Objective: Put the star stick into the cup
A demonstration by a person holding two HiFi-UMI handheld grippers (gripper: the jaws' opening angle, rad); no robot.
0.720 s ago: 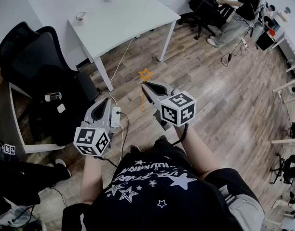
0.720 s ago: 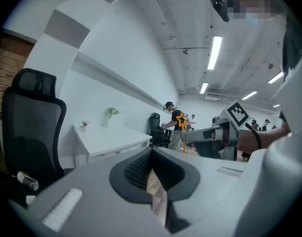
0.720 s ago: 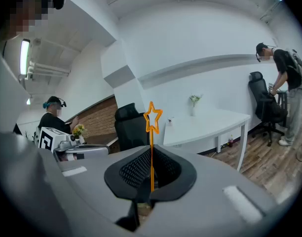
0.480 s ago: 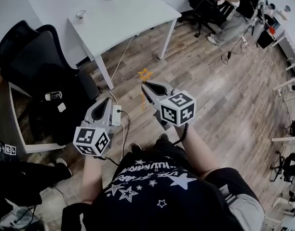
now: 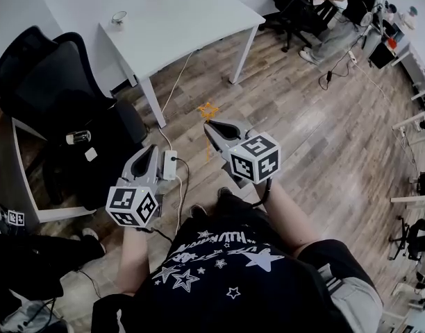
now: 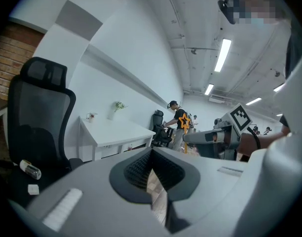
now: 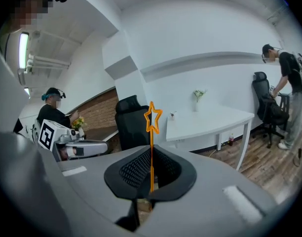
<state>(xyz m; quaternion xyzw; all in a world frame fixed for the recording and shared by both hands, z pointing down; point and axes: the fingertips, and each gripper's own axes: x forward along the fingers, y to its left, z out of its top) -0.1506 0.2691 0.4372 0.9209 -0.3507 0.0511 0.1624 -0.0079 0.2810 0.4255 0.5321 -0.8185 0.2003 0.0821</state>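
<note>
the thin orange star stick [image 7: 151, 149], topped by an open star outline, stands upright between the ribbed black pads of the right gripper [image 5: 210, 126]. its jaws are pinched narrow on the stick, above the wood-plank floor [image 5: 323, 130]. the left gripper [image 5: 153, 150] has its jaws closed on nothing. a small cup [image 5: 118, 19] sits near a corner of the smooth white surface [image 5: 185, 19].

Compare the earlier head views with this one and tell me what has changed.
Very little. The left gripper has sunk slightly lower in the head view, still empty, and the whole view has drifted a touch. Nothing was taken hold of or let go. The right gripper stays shut on the star stick, which remains upright, well short of the white table and the cup on it.
</note>
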